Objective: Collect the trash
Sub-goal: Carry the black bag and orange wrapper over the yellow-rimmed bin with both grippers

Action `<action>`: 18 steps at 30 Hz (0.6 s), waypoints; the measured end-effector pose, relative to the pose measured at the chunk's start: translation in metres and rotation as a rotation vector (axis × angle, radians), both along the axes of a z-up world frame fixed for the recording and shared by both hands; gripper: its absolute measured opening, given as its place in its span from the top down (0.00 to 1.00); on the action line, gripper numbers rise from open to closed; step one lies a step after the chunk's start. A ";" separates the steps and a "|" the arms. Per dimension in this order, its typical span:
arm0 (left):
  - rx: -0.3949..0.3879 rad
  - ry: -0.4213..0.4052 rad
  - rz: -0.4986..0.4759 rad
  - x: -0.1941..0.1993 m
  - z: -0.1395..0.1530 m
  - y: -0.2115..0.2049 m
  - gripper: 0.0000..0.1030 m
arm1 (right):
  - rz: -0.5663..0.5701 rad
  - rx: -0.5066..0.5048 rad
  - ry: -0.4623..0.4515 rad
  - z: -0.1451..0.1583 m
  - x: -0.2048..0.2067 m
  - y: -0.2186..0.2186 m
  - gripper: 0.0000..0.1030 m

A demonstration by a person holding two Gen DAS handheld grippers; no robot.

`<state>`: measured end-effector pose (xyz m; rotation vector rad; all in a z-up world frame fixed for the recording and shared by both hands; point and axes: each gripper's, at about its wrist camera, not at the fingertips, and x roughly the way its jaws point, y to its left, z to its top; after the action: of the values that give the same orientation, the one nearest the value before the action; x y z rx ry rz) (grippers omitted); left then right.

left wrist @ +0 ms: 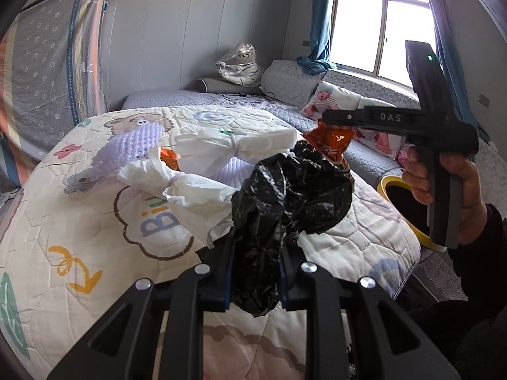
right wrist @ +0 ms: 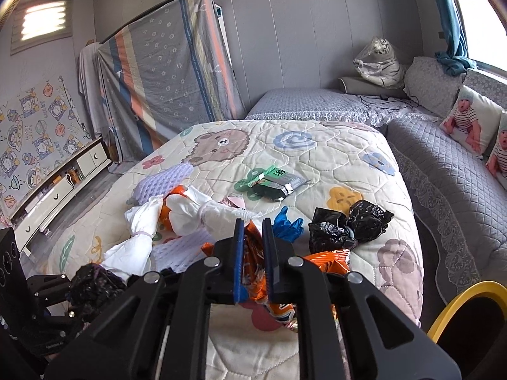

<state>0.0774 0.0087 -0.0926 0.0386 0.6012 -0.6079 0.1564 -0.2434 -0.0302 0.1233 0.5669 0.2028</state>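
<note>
Left tongs clamp a crumpled black plastic bag, lifted above the quilted bed; right tongs pinch an orange snack wrapper just clear of the quilt. The yellow-rimmed bin stands on the floor off the bed's near right corner, nearer the right hand, with open floor between. White tissue wads, a blue glove, more black bags and a green packet remain farther across the bed.

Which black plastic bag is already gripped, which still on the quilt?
Black bag clamped in the left hand-held gripper is lifted; the other crumpled black bag lies free by the blue glove.
</note>
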 end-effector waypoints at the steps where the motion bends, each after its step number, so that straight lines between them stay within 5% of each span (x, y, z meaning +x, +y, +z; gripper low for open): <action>1: -0.009 -0.004 0.007 -0.001 0.003 0.004 0.81 | -0.002 0.000 -0.005 0.002 -0.001 -0.001 0.91; 18: -0.123 -0.080 0.087 -0.006 0.048 0.052 0.81 | -0.033 0.003 -0.055 0.021 -0.015 -0.008 0.91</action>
<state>0.0713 0.0610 -0.0442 -0.0777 0.4843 -0.5555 0.1416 -0.2512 -0.0094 0.1293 0.5094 0.1744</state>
